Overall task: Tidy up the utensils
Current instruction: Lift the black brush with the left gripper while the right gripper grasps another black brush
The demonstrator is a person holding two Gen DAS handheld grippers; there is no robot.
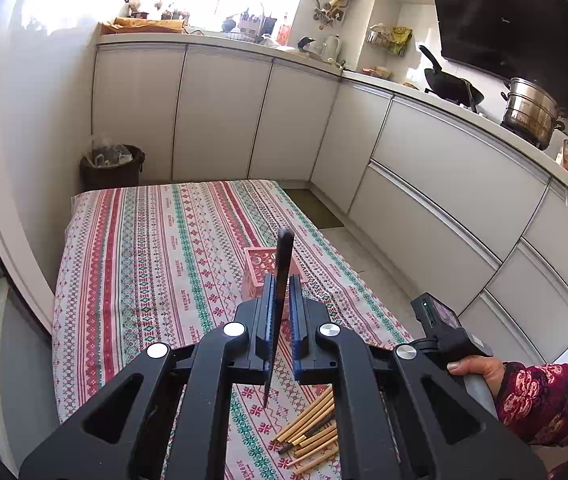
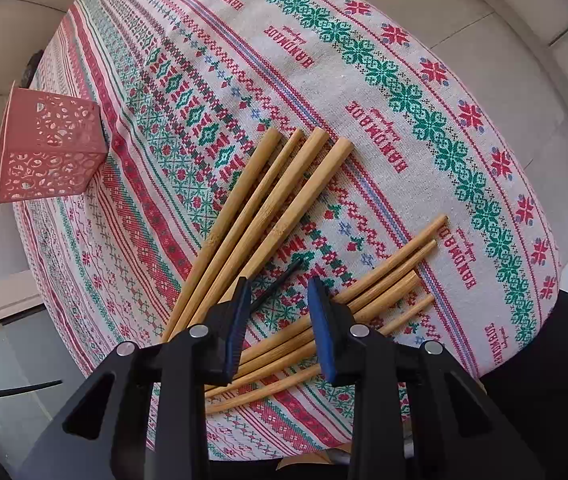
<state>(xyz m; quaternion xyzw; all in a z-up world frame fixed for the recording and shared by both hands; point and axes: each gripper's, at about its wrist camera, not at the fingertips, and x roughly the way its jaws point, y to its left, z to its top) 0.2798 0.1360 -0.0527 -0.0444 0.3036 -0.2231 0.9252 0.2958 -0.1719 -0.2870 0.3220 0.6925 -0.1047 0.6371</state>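
In a white-cabinet kitchen, the left gripper point(image 1: 281, 292) is clamped on a single dark chopstick point(image 1: 283, 276), its pads pressed against the stick from both sides. The chopstick stands nearly upright between them, its thick end rising above the fingertips and its thin tip pointing down toward the tablecloth point(image 1: 144, 264). Directly behind it on the cloth sits a pink basket point(image 1: 258, 266) with a pierced lattice wall.

The right gripper point(image 2: 280, 284) points steeply down over a scatter of bamboo chopsticks point(image 2: 252, 208) on the patterned cloth. Its jaws stand apart, the blue pads pressing on nothing. Four sticks fan out up and to the left of the jaws; another bundle point(image 2: 388, 276) runs across beneath the right finger. A second dark chopstick point(image 2: 280, 280) lies on the cloth in the gap between the fingers, partly hidden by the left one. In this view the basket point(image 2: 48, 148) sits far left, well apart from the sticks.

A hand point(image 1: 474, 370) in a red floral sleeve point(image 1: 548, 400) grips the right gripper's handle, seen at the lower right of the left view.
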